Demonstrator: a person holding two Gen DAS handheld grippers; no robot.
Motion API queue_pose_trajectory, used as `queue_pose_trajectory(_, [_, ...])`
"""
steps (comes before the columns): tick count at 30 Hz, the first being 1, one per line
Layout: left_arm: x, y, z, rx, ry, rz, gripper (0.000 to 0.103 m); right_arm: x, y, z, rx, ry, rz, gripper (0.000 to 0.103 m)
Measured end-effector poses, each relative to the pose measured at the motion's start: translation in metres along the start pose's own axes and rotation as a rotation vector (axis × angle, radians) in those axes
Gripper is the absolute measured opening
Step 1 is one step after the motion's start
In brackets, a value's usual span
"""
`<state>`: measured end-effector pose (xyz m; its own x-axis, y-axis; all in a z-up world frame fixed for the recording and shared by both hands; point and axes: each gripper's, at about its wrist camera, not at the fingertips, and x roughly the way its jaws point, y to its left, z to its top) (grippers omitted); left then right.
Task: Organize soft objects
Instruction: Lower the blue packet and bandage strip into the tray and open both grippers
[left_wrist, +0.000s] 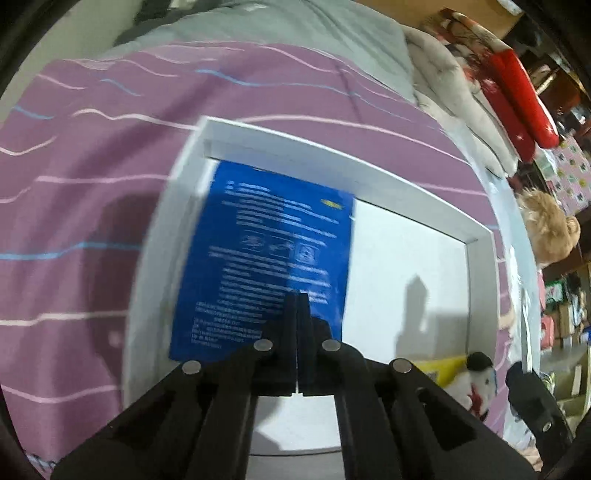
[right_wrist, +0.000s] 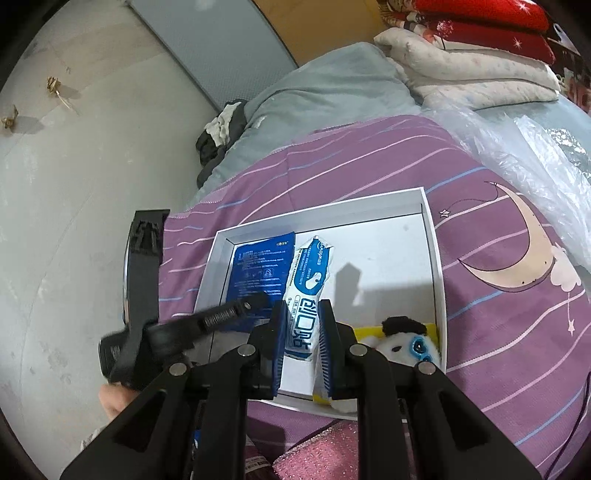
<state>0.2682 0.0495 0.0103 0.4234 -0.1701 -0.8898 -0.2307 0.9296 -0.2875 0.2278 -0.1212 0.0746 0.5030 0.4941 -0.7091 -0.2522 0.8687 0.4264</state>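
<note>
A purple striped bedspread (right_wrist: 498, 332) with a moon print covers the bed, and on it sits a shallow white box (right_wrist: 430, 236), its long side running left to right. Inside, at the left end, a blue flat packet (right_wrist: 258, 269) lies flat, its long axis running near to far, the printed side up. Just right of it is a white and blue soft pack (right_wrist: 308, 291), its long axis also near to far; its far end points at the far wall of the box and leans a little to the right, while its near end is up between the fingers of the right gripper (right_wrist: 303, 336). That gripper is partly closed, its blue pads pressing on the pack's near half. At the near right corner of the box a small white plush panda (right_wrist: 406, 343) lies on something yellow.

The left gripper (left_wrist: 297, 314) hangs over the near end of the blue flat packet with its fingers fully together and nothing between them; the left wrist view is blurred.

Risks, as I judge them: the pack is held only by one end, so it may sag or twist when set down and end up overlapping the blue packet or lying askew. Being soft, it could also slip from the pads. The two grippers are close together over the left half of the box and could bump.
</note>
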Motion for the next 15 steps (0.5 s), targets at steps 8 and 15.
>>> queue_pose_trajectory(8, [-0.002, 0.001, -0.003, 0.021, -0.026, 0.112, 0.001, 0.006, -0.002, 0.000, 0.009, 0.013, 0.018, 0.016])
queue_pose_trajectory(15, [-0.018, -0.004, 0.000, 0.033, -0.028, 0.039, 0.001, 0.008, 0.000, 0.000, -0.013, 0.027, 0.026, 0.016])
